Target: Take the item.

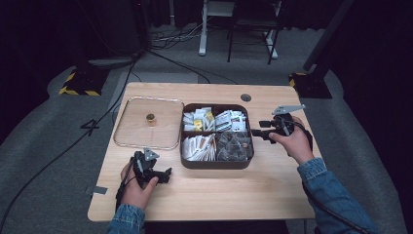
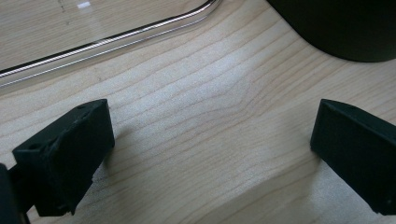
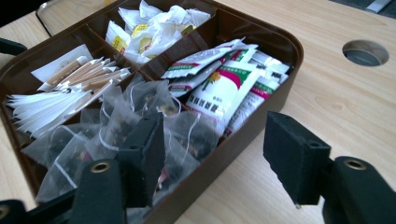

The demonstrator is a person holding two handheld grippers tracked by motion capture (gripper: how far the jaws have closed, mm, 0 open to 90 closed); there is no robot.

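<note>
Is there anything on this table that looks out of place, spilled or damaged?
Nothing stands out. The clear lid lies flat on the table beside the open brown box, and the sachets and mesh tea bags stay inside their compartments.

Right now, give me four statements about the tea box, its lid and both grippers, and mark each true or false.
1. The brown box has four compartments. True.
2. The clear lid sits on the box. False: it lies flat on the table, left of the box.
3. The left gripper holds a tea bag. False: its jaws are open over bare wood.
4. The right gripper is open beside the box's right edge, holding nothing. True.
</note>
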